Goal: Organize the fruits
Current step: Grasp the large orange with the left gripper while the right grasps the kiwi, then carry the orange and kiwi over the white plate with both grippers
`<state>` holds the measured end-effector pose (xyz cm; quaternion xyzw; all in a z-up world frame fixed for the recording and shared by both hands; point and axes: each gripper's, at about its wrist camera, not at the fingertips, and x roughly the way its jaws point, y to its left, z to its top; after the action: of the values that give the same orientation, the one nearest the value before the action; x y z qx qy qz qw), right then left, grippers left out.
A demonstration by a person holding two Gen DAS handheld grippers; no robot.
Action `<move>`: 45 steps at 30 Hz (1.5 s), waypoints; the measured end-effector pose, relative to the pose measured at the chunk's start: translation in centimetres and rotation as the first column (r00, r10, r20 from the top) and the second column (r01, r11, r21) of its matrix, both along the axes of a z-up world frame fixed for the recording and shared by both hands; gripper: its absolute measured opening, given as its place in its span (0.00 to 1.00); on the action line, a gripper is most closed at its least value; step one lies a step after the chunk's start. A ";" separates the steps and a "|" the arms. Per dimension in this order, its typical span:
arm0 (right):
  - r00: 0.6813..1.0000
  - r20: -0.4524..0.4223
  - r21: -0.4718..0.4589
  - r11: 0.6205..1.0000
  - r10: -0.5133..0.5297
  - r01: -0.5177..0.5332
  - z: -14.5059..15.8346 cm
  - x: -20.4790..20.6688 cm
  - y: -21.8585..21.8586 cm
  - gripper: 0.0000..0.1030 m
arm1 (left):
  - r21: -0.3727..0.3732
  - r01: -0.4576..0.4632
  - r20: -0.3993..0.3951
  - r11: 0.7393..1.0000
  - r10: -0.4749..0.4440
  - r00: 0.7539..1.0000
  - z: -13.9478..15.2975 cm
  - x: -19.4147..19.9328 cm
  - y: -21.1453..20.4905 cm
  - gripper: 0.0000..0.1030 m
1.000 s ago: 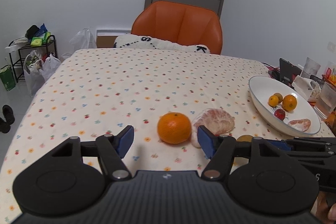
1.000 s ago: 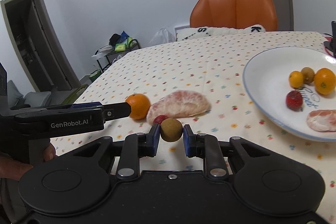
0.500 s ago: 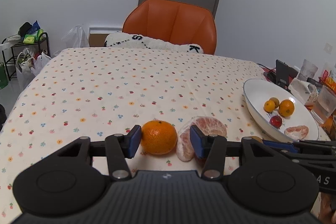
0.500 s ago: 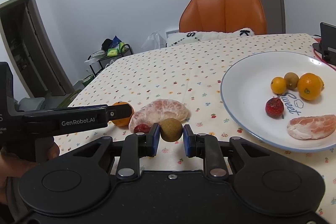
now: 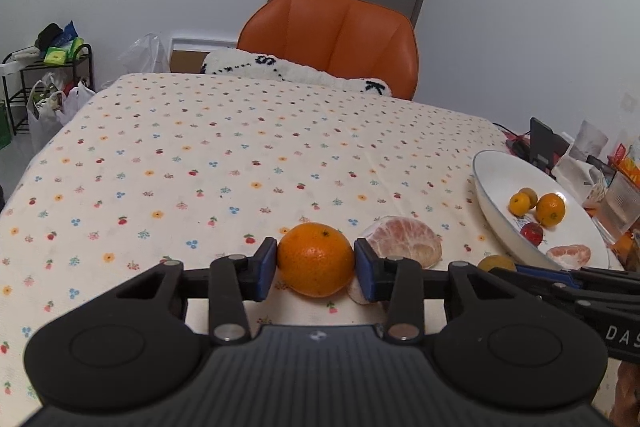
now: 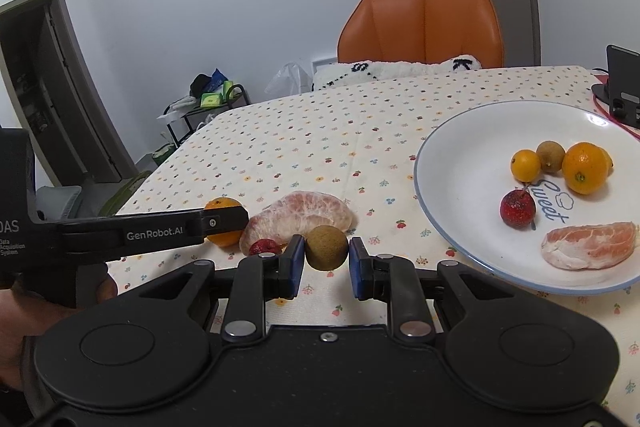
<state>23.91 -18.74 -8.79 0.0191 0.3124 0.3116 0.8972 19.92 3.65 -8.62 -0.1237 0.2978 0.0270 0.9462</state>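
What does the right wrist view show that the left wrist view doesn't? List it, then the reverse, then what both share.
Only the right wrist view: the right gripper with its jaws around a small brown fruit, a small red fruit beside the peeled segment, and the word "Sweet" on the plate.

Only the left wrist view: the left gripper with its jaws closed on the orange from both sides.

Both: the plate with its fruit, the orange, the peeled segment, the orange chair, the dotted tablecloth.
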 end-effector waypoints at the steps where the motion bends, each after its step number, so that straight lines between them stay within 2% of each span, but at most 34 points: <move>1: 1.000 0.002 0.002 1.000 0.000 0.000 0.1 0.0 0.0 0.22 | 0.002 -0.004 0.004 1.000 0.004 1.000 0.2 -0.1 0.0 0.39; 9: 1.000 0.024 0.023 1.000 -0.012 0.012 0.8 -0.7 -1.0 0.22 | 0.022 0.005 0.037 1.000 -0.006 0.999 2.0 -1.0 -0.8 0.39; 24: 0.993 0.051 0.060 0.993 -0.105 0.102 1.9 -1.4 -5.5 0.22 | 0.055 0.092 0.074 0.994 -0.096 0.993 3.8 -0.8 -5.6 0.39; 45: 0.971 0.058 0.084 0.970 -0.232 0.226 2.0 -0.6 -12.3 0.22 | 0.087 0.207 0.080 0.975 -0.213 0.974 4.1 1.7 -12.6 0.39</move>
<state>23.28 -31.08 -6.78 0.0791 0.2656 0.2182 0.9357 21.59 -8.90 -4.47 -0.0554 0.2655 -0.0671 0.9602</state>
